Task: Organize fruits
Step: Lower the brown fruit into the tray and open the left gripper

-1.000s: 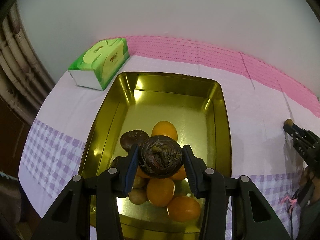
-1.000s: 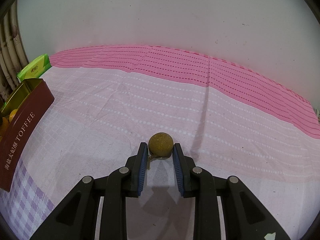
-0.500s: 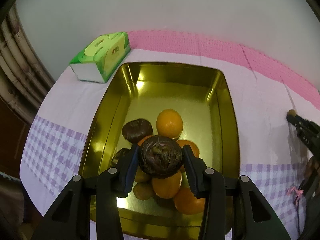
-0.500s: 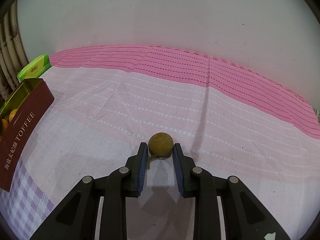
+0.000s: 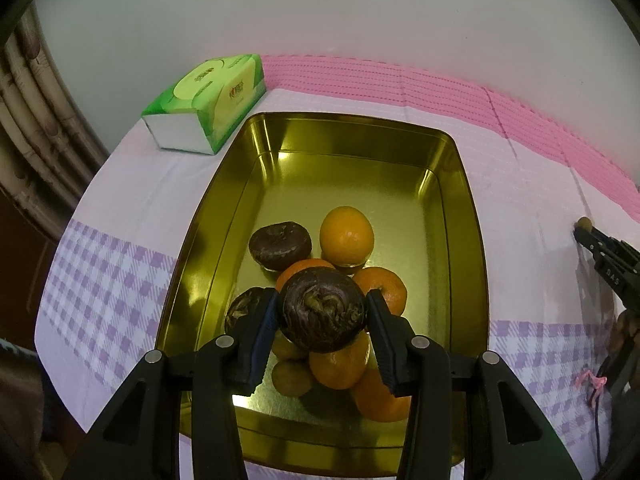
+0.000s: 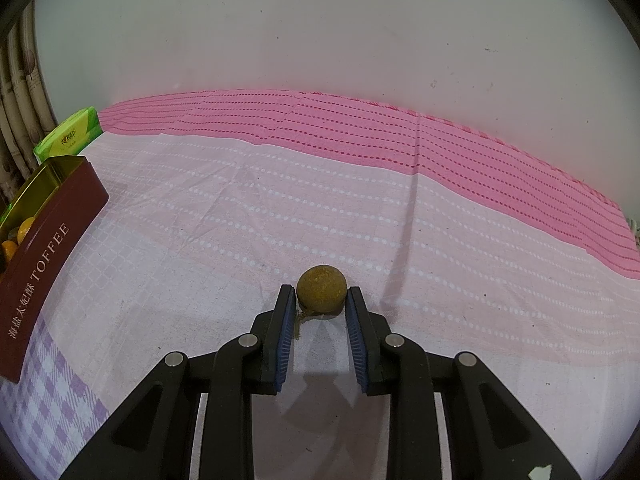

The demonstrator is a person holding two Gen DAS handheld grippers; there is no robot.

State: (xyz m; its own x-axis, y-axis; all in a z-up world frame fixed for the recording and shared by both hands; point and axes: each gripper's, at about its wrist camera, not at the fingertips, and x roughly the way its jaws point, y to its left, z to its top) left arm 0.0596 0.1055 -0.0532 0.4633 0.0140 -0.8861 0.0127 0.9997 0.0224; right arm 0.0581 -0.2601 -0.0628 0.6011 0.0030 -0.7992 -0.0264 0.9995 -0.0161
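Over the near end of the gold tin point(image 5: 464, 208), my left gripper point(image 5: 323, 300) is shut on a dark purple round fruit point(image 5: 322, 316), held above a pile of oranges point(image 5: 346, 236) and other dark fruits point(image 5: 280, 245). My right gripper point(image 6: 320, 294) is shut on a small brown round fruit point(image 6: 321, 288) that rests on the pink tablecloth, well right of the tin point(image 6: 48, 248). The left wrist view shows that right gripper point(image 5: 585, 229) at the far right edge. The far half of the tin is bare.
A green tissue pack point(image 5: 208, 108) lies at the tin's far left corner, also visible as a green tissue pack point(image 6: 68, 138) in the right wrist view. A wall closes off the table's far side. A bamboo-like frame stands at the left edge.
My left gripper has drawn back slightly with the dark fruit, so more of the pile below it shows. The right gripper and its small brown fruit have not moved.
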